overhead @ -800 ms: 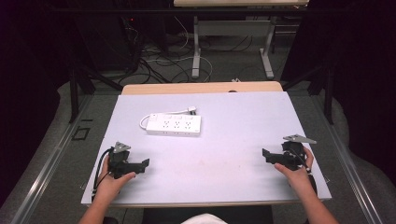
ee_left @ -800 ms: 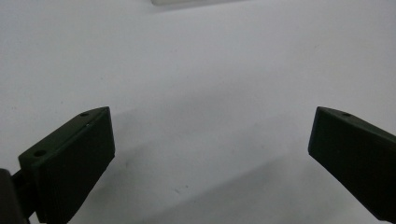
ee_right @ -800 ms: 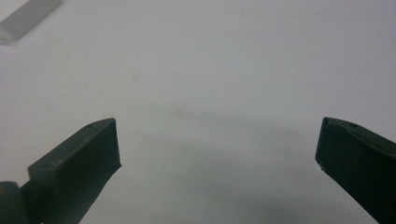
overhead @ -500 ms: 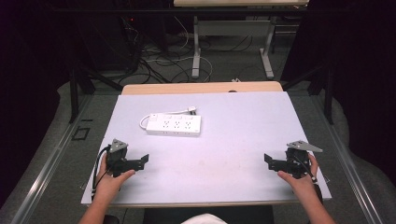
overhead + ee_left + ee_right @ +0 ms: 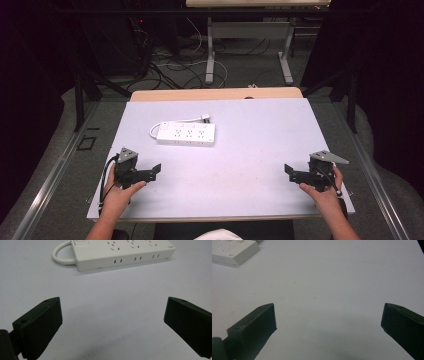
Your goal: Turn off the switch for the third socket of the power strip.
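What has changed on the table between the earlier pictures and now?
The right gripper drew back toward the table's near right corner; the left gripper slid slightly nearer too. Both jaws stayed open, holding nothing. The power strip stayed in place on the table.

White power strip [image 5: 186, 133]; pale table [image 5: 260, 150]; jaws apparently black.

white power strip [image 5: 186, 133], flat, table's far-left
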A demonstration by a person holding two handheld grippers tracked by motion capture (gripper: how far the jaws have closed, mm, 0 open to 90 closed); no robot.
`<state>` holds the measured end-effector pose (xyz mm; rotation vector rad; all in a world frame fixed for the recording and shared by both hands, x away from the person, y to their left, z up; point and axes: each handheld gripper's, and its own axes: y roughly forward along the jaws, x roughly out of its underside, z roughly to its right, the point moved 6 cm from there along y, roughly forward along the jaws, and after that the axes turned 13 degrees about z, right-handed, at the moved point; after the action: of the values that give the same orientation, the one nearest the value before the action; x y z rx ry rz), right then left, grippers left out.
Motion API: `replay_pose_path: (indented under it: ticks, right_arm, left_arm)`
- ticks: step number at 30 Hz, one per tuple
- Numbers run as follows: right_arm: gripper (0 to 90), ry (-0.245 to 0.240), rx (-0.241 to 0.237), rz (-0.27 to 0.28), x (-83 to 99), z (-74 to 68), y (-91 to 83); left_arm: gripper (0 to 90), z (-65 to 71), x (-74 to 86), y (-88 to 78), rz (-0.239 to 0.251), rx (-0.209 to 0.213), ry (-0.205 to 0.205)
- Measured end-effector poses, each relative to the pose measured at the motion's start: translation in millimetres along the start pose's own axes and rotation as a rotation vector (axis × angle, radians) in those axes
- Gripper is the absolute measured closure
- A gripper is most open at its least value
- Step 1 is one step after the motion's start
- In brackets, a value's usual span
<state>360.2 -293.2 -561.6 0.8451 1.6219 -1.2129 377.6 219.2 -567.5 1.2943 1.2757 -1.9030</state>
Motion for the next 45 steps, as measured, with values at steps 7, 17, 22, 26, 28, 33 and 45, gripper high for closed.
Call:
replay_pose_path:
  ticks: [7,17,22,26,28,33,45]
  right_arm:
    - [0.0,0.015,-0.002,-0.011,1.3,-1.2,0.1]
    - [0.0,0.011,-0.006,-0.014,2.0,0.3,0.4]
    - [0.0,0.013,-0.007,-0.016,2.3,-0.2,0.5]
    - [0.0,0.015,-0.007,-0.017,2.4,-0.7,0.6]
    - [0.0,0.022,0.000,-0.014,2.5,-1.4,1.0]
    - [0.0,0.014,-0.003,-0.012,2.6,-1.1,1.5]
    - [0.0,0.014,-0.008,-0.021,3.3,-1.5,1.2]
  left_arm:
    - [1.9,4.0,-7.5,-2.1,-0.009,-0.002,0.017]
    - [2.0,7.6,-24.3,-3.3,-0.017,0.006,0.044]
    - [2.0,9.7,-31.0,-3.0,-0.018,0.015,0.046]
    - [2.0,10.7,-36.1,-2.9,-0.023,0.019,0.053]
    - [2.3,11.4,-38.9,-2.7,-0.020,0.023,0.056]
    - [2.7,12.7,-45.9,-2.9,-0.029,0.027,0.061]
    - [3.6,13.6,-66.1,-1.1,-0.021,0.031,0.050]
